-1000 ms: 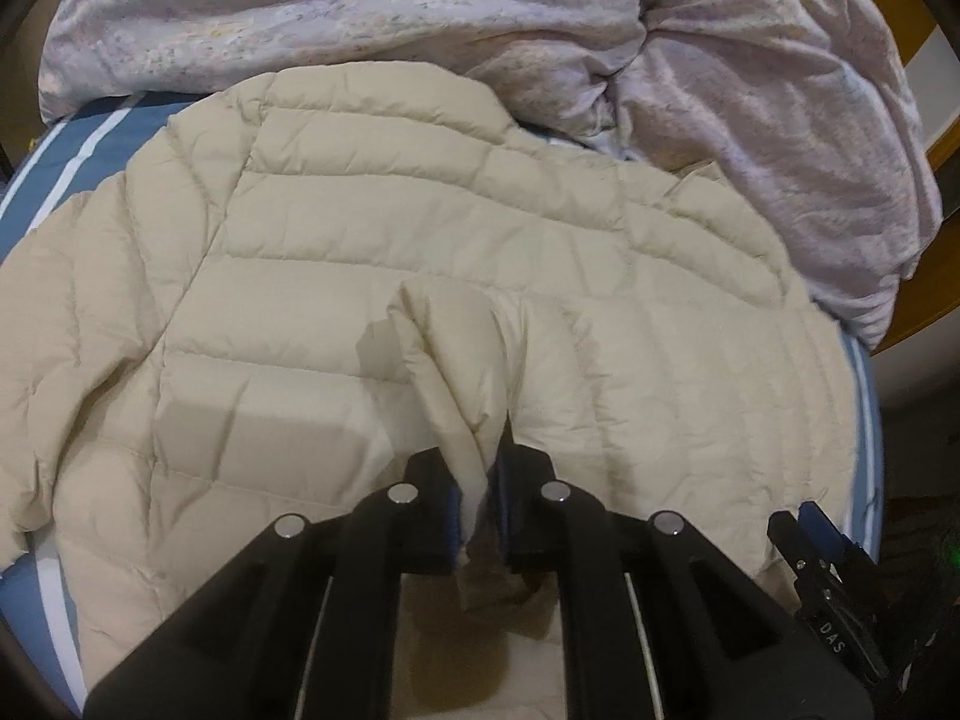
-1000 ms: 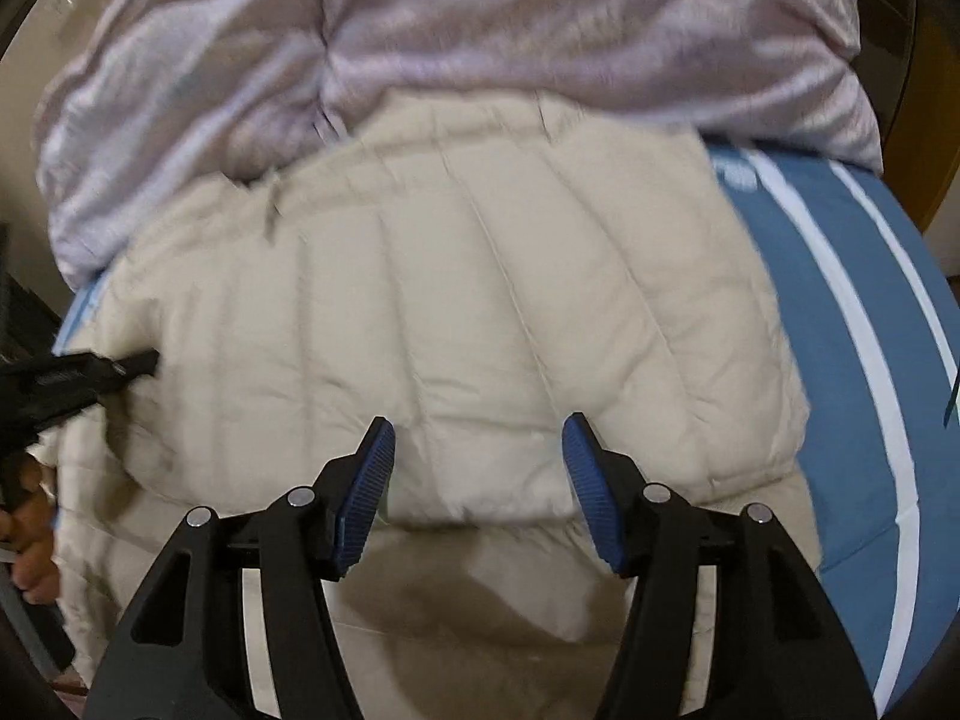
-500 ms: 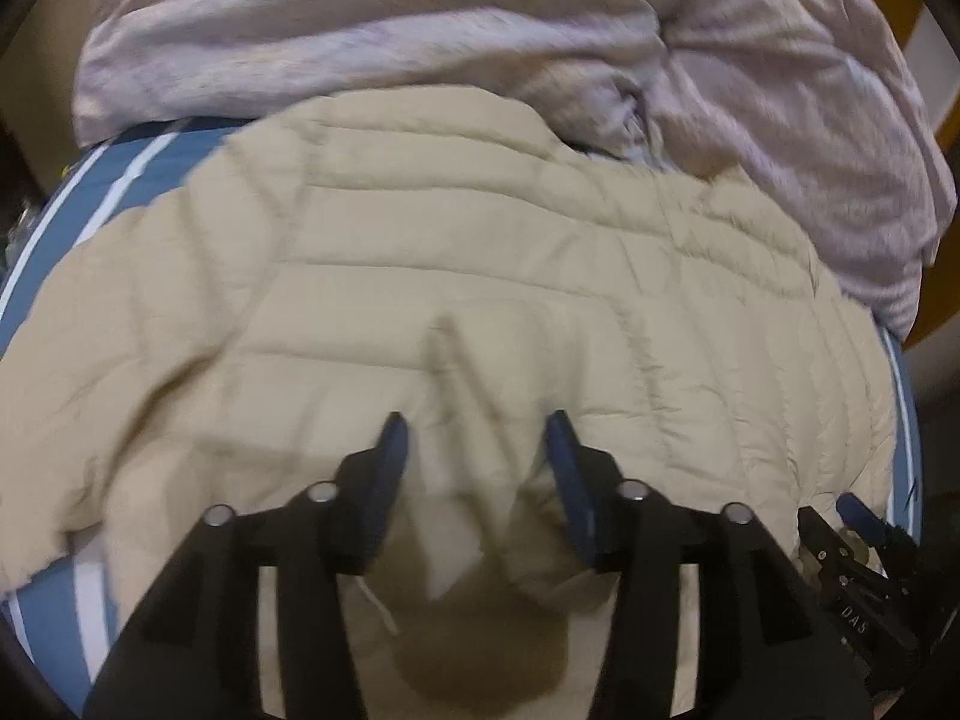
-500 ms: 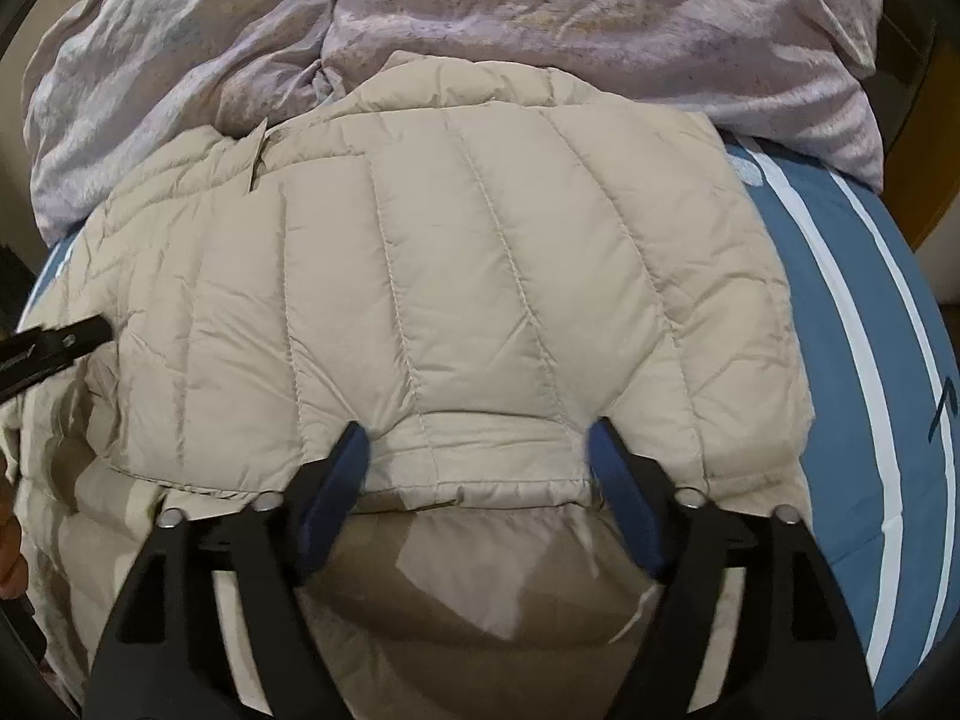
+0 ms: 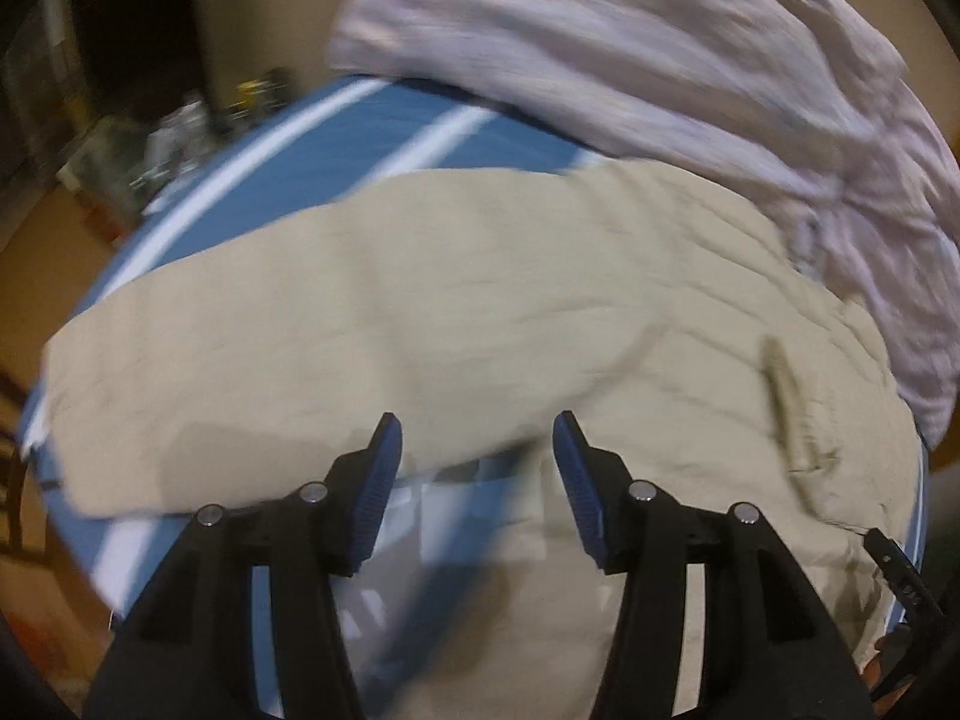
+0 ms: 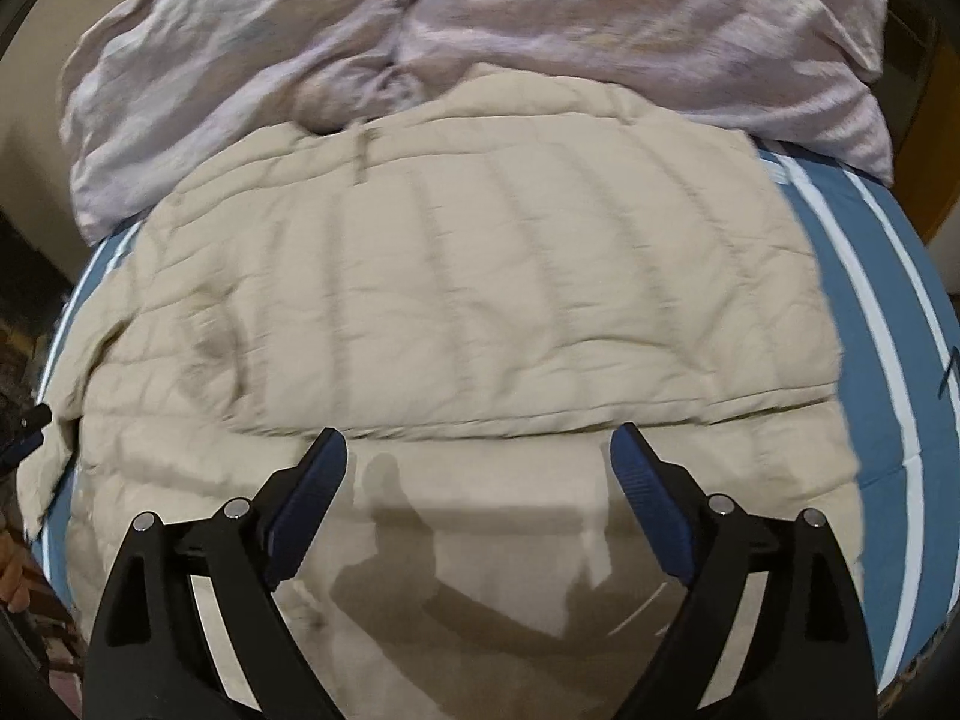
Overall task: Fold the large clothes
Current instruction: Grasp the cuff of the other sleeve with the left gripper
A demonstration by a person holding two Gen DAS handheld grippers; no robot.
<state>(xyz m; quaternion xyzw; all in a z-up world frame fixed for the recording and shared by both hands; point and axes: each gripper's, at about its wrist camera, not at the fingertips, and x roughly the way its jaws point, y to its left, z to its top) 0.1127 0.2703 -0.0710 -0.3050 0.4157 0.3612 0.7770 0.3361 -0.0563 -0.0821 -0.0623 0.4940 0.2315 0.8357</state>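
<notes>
A beige quilted jacket (image 5: 480, 312) lies spread on the bed, with one part folded over on top of itself (image 6: 480, 300). My left gripper (image 5: 477, 438) hovers open over the jacket's near edge, nothing between its blue pads; this view is blurred. My right gripper (image 6: 478, 450) hangs just above the folded edge. Its jaws are opening wide and nothing is between them. The tip of the other gripper shows at the lower right of the left wrist view (image 5: 900, 570) and at the left edge of the right wrist view (image 6: 24, 426).
A crumpled lilac duvet (image 6: 450, 30) is heaped along the back of the bed, touching the jacket's far edge. The blue sheet with white stripes (image 6: 870, 300) shows beside the jacket. Beyond the bed's left edge is a dim floor with clutter (image 5: 180, 126).
My left gripper let go of the pinched jacket fold, opened and swung left along the bed. My right gripper opened wider and drew back a little; the jacket lies flat.
</notes>
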